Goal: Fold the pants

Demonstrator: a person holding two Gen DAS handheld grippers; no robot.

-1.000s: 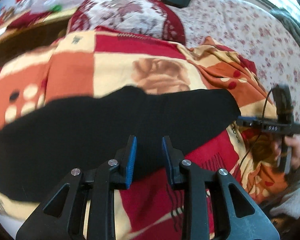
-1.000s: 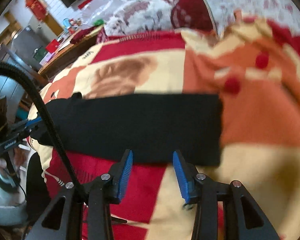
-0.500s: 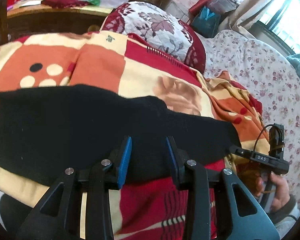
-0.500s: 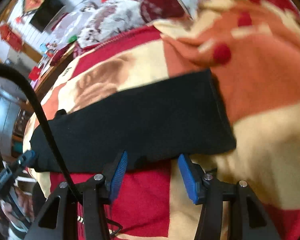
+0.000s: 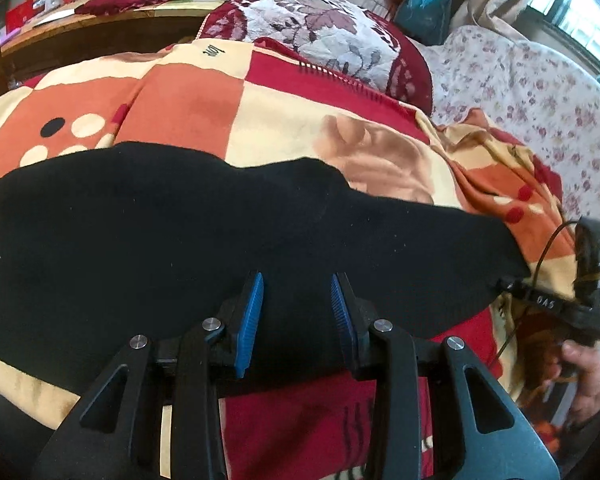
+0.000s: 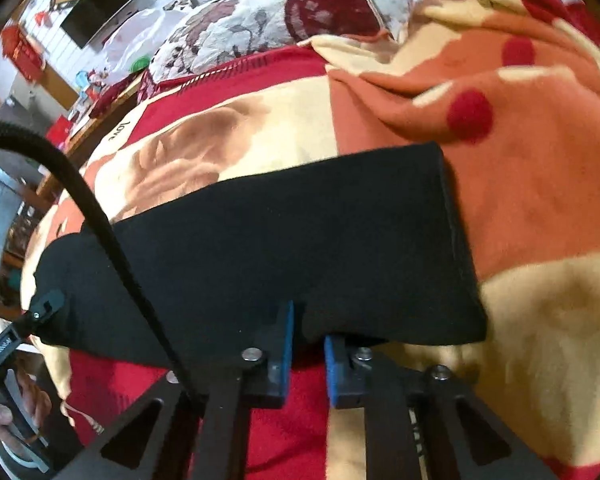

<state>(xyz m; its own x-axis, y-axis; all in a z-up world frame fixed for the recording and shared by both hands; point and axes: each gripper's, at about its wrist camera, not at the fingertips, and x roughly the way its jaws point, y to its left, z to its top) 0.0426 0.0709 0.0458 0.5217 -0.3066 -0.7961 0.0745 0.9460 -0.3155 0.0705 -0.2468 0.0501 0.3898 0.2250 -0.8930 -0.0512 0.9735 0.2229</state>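
The black, soft knit pants [image 5: 187, 240] lie as a long band across the red, orange and cream patchwork blanket [image 5: 291, 108] on the bed. The left tongs [image 5: 295, 312] stand apart over their near edge. The right tongs [image 6: 308, 344] are pinched on the near hem beside the cuff end. The cloth looks limp and light, best gripped at its edges.

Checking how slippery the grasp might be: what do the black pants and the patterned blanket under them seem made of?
Black pants: matte, soft knit or fleece-like cloth, probably; pale lint specks cling to it. Patterned blanket: plush, fuzzy pile, likely synthetic fleece; blurred print edges and soft folds suggest it.
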